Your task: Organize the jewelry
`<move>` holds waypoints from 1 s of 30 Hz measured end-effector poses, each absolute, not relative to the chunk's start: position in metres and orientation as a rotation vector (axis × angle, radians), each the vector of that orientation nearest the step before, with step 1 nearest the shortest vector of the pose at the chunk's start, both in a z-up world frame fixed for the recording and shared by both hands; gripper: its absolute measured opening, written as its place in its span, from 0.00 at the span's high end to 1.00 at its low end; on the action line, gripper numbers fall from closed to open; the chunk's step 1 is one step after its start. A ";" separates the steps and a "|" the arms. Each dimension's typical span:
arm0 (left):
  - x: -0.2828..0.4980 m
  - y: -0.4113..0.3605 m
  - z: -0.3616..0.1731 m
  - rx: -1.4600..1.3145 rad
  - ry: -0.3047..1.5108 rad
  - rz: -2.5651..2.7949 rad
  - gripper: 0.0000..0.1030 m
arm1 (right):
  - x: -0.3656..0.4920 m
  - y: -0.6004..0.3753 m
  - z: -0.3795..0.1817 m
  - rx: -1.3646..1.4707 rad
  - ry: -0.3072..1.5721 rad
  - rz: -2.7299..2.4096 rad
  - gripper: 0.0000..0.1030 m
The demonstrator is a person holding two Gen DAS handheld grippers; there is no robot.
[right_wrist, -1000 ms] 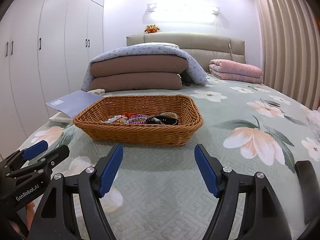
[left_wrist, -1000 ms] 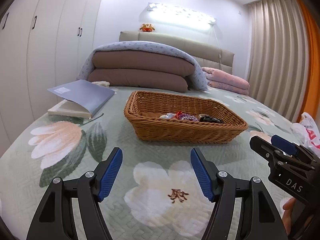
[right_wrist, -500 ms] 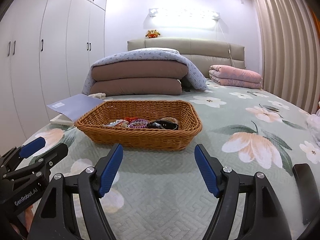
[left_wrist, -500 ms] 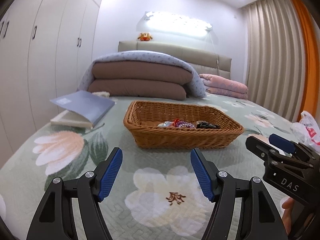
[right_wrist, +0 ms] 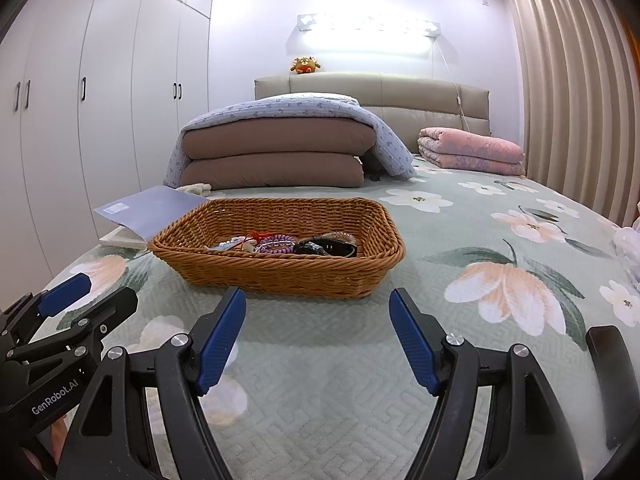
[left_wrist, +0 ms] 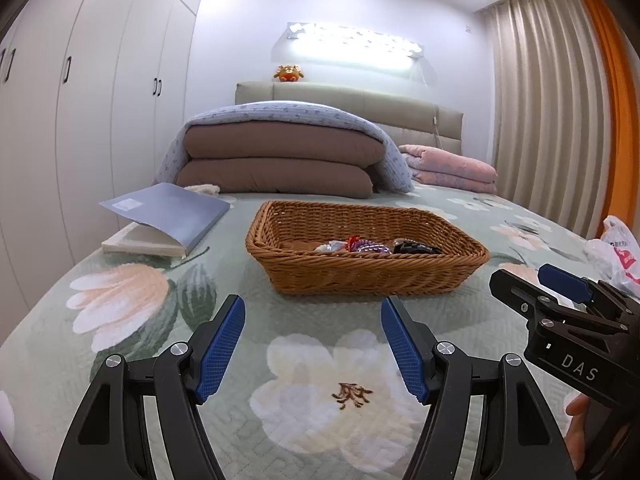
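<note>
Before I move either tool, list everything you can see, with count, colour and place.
wicker basket: one, tan, mid-bed
jewelry: small pile, purple beads, red and black pieces, inside the basket
book: one, grey-blue cover, left of the basket
folded quilts: two brown under a blue cover, by the headboard
pink blanket: one, folded, far right
plush toy: one, orange, atop the headboard
plastic bag: one, white, right edge
bedspread: green, floral
left tool: open, empty, short of the basket
right tool: open, empty, short of the basket
</note>
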State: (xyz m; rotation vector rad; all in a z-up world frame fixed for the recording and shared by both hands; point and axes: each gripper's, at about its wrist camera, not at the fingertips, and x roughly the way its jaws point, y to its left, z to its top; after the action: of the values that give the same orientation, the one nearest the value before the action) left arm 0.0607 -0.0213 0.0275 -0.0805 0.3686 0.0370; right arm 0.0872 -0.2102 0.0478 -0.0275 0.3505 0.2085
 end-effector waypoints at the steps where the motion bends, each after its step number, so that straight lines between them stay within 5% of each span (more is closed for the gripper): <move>1: 0.061 -0.022 0.027 -0.080 0.369 0.037 0.30 | 0.087 -0.210 0.048 -0.028 0.351 0.208 0.26; 30: 0.066 -0.020 0.025 -0.074 0.386 0.040 0.30 | 0.087 -0.210 0.046 -0.033 0.353 0.209 0.22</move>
State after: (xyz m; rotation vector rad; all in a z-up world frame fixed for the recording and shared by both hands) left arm 0.0659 -0.0200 0.0254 -0.0742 0.3859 0.0401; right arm 0.0872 -0.2103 0.0463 -0.0331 0.3526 0.2088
